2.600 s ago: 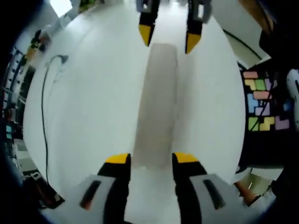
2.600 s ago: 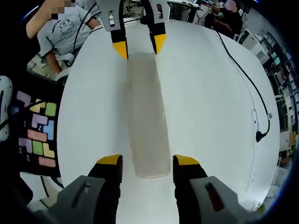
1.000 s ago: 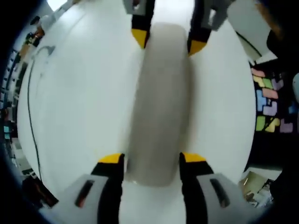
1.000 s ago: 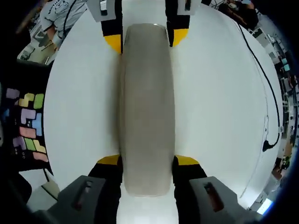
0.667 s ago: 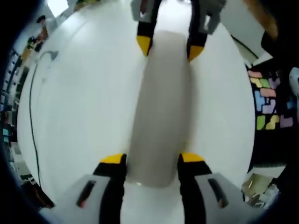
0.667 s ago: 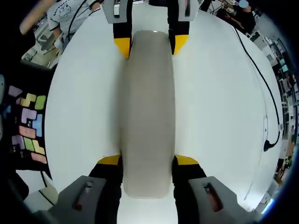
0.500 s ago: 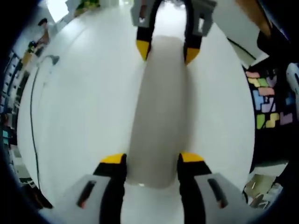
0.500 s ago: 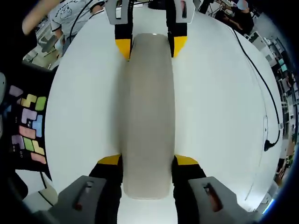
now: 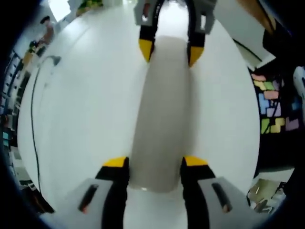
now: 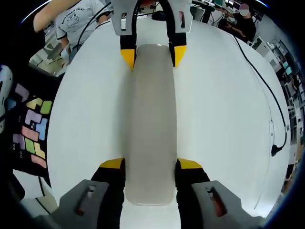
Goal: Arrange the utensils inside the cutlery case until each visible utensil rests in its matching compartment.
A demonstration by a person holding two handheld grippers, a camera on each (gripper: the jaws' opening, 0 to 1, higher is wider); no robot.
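Gripping the grey cutlery case [image 9: 162, 114] at one short end, left gripper [image 9: 155, 162] with yellow-tipped jaws clenched against its two long sides, and at the far end of that case in the left gripper view, right gripper [image 9: 167, 50] pinching the opposite end the same way. Seen from the right gripper view, same long rounded cutlery case [image 10: 150, 119] running straight out between the right gripper [image 10: 150, 164] jaws, clamped on both flanks, with the left gripper [image 10: 152, 52] closed on the far end. Held end to end over the white table [image 10: 224, 124]; whether the case touches the table or hangs just above it, cannot tell. Lid side up and shut, no utensils to be made out. Well off to one side of the case, a black board with coloured puzzle blocks [image 10: 33, 131]; on the other side, a black cable [image 10: 267, 86] trailing across the table. Beyond the far end of the case, a person in a grey shirt [image 10: 76, 24] near the table edge.
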